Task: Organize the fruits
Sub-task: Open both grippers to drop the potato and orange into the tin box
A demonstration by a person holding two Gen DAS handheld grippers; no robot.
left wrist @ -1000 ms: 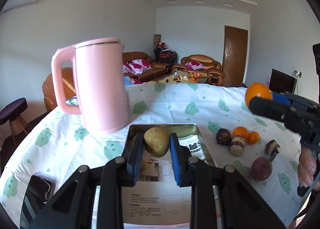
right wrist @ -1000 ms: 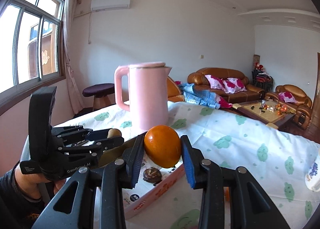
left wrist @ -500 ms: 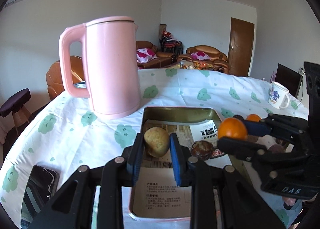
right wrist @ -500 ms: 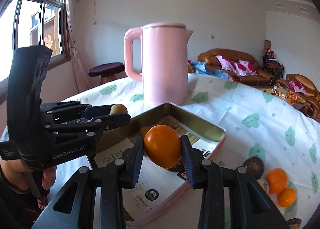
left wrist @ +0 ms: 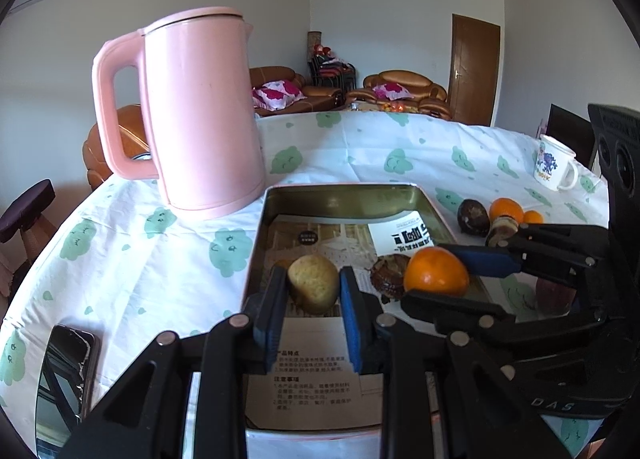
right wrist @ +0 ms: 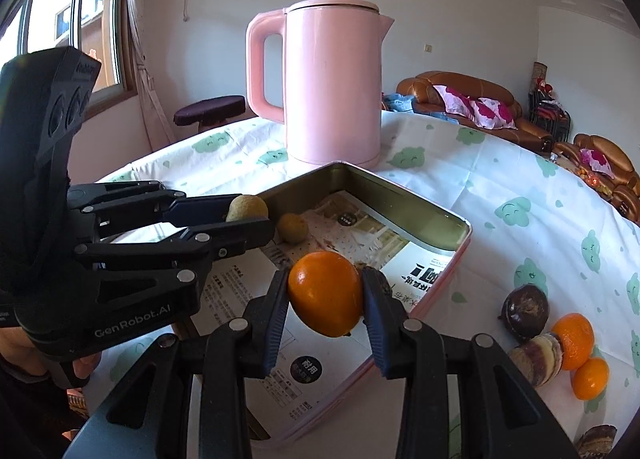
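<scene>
Left fingers (left wrist: 313,291) clamp a potato (left wrist: 313,287) — right fingers (right wrist: 325,301) clamp an orange (right wrist: 325,299) — both above the tin tray (left wrist: 434,207).

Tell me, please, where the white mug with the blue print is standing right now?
The white mug shows only in the left wrist view, at the far right of the table, upright on the tablecloth beyond the loose oranges.

The left wrist view looks close along its fingers (left wrist: 276,301), down over the tin (left wrist: 344,195) toward the sofas and door. The right wrist view, equally close, faces the window side. Both share the tin (right wrist: 400,195), kettle (left wrist: 200,111) and bench (left wrist: 120,259).
</scene>
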